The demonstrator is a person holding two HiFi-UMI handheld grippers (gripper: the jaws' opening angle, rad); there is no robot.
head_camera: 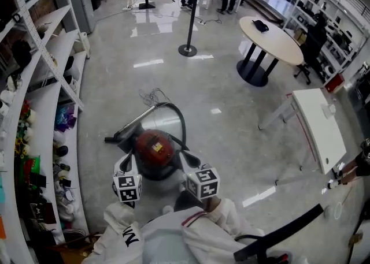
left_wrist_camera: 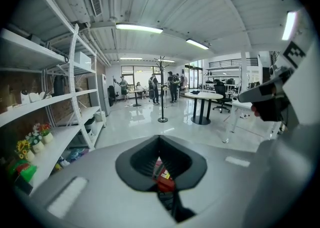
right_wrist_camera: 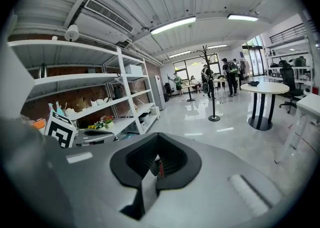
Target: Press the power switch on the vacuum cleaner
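Claws closed — left claw (head_camera: 128, 160), right claw (head_camera: 185, 157) — above red vacuum cleaner (head_camera: 155, 147).

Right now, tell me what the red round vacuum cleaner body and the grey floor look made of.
Red round vacuum cleaner body: likely moulded plastic, glossy; its smooth domed shell shows a slight sheen. Grey floor: probably polished concrete or a coating; it mirrors lights in bright streaks.
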